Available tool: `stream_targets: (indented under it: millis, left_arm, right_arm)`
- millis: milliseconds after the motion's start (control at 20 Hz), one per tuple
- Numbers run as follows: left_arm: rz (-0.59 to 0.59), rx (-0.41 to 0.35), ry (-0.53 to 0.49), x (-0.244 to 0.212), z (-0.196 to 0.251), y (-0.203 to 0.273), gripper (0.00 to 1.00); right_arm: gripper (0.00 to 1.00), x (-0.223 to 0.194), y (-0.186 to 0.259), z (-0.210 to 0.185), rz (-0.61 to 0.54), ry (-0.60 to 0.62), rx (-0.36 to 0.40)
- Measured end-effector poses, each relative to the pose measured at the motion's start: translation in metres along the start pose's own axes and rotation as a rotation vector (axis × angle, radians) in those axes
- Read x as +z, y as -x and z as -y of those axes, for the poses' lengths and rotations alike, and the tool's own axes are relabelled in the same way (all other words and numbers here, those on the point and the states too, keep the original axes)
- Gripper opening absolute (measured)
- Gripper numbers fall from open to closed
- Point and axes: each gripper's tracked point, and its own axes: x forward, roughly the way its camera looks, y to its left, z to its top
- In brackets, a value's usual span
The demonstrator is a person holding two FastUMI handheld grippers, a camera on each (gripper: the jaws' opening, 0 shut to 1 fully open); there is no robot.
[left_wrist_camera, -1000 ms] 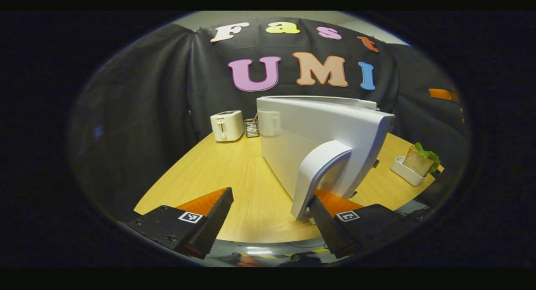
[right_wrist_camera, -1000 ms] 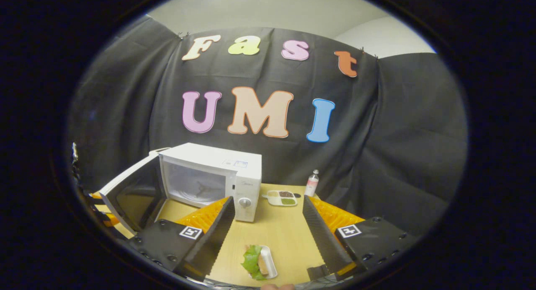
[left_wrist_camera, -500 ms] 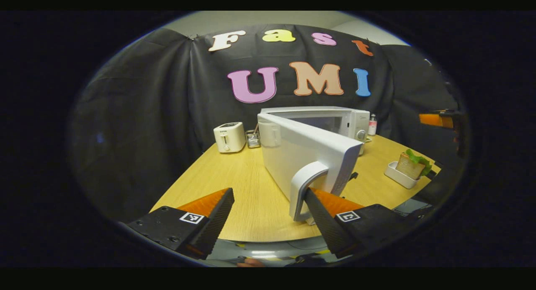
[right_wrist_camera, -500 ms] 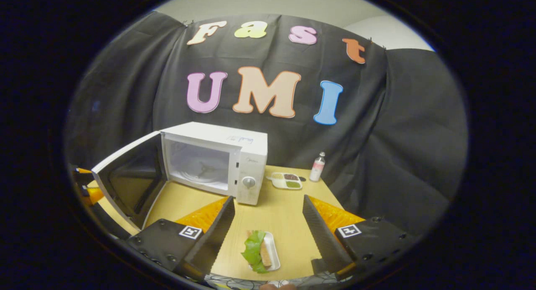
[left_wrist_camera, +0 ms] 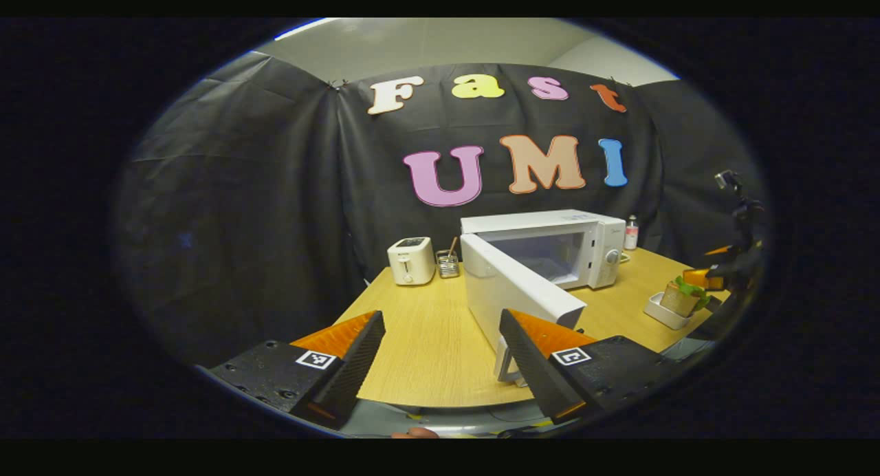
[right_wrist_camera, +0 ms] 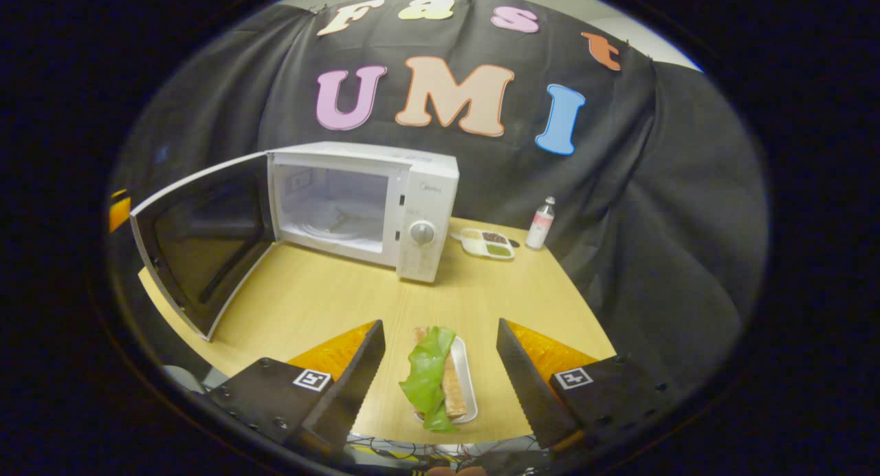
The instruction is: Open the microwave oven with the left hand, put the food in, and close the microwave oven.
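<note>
The white microwave [right_wrist_camera: 385, 208] stands at the back of the wooden table [right_wrist_camera: 323, 304], its door [right_wrist_camera: 199, 249] swung wide open to the left and its cavity bare. A sandwich with lettuce [right_wrist_camera: 433, 380] lies in a small white tray near the front edge. My right gripper [right_wrist_camera: 440, 380] is open, its fingers either side of the sandwich and above it. In the left gripper view, my left gripper [left_wrist_camera: 440, 366] is open and drawn back from the door [left_wrist_camera: 515, 294], whose handle [left_wrist_camera: 505, 366] sits by the right finger. The microwave [left_wrist_camera: 550, 245] and sandwich [left_wrist_camera: 680, 297] show beyond.
A white toaster [left_wrist_camera: 411, 260] and a small glass holder [left_wrist_camera: 448, 263] stand at the table's back left. A divided dish of condiments [right_wrist_camera: 487, 242] and a small bottle [right_wrist_camera: 541, 223] sit to the right of the microwave. The other gripper [left_wrist_camera: 722, 273] hovers by the sandwich.
My left gripper has pulled back and away from the door handle, leaving the door wide open. My right gripper has moved forward and down over the sandwich.
</note>
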Motion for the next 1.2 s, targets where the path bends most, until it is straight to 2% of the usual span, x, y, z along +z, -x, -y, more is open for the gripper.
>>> stream_targets:
  millis: [300, 450, 550, 650, 750, 900, 1050, 1100, 1150, 1200]
  left_arm:
    - [0.055, 0.038, 0.005, 0.028, -0.013, 0.003, 1.0]
    - [0.064, 0.049, 0.001, 0.032, -0.016, 0.002, 0.98]
    - [0.068, 0.05, 0.008, 0.033, -0.015, 0.004, 0.98]
    - [0.073, 0.048, 0.011, 0.035, -0.011, 0.003, 0.98]
    - [0.078, 0.048, 0.014, 0.036, -0.01, 0.004, 1.0]
    - [0.081, 0.043, 0.035, 0.036, -0.006, 0.003, 0.98]
    - [0.084, 0.055, 0.051, 0.037, -0.006, 0.0, 0.98]
    - [0.09, 0.056, 0.057, 0.04, -0.006, -0.001, 0.98]
    - [0.096, 0.056, 0.062, 0.042, -0.004, -0.002, 0.98]
    - [0.1, 0.053, 0.065, 0.043, -0.004, -0.001, 0.98]
  right_arm:
    - [0.99, -0.048, -0.022, 0.003, -0.107, 0.02, -0.002]
    - [0.99, -0.065, -0.027, -0.004, -0.155, 0.004, 0.021]
    - [0.93, -0.072, -0.028, -0.001, -0.173, -0.001, 0.012]
    - [0.82, -0.076, -0.031, -0.001, -0.192, -0.019, 0.021]
    - [0.83, -0.077, -0.031, 0.002, -0.198, -0.025, 0.015]
    - [0.48, -0.081, -0.035, 0.001, -0.214, -0.061, 0.015]
    - [0.48, -0.081, -0.035, -0.003, -0.234, -0.062, 0.026]
    - [0.36, -0.081, -0.034, -0.004, -0.245, -0.061, 0.031]
    - [0.42, -0.081, -0.033, -0.004, -0.239, -0.054, 0.027]
    - [0.42, -0.079, -0.033, -0.001, -0.235, -0.046, 0.022]
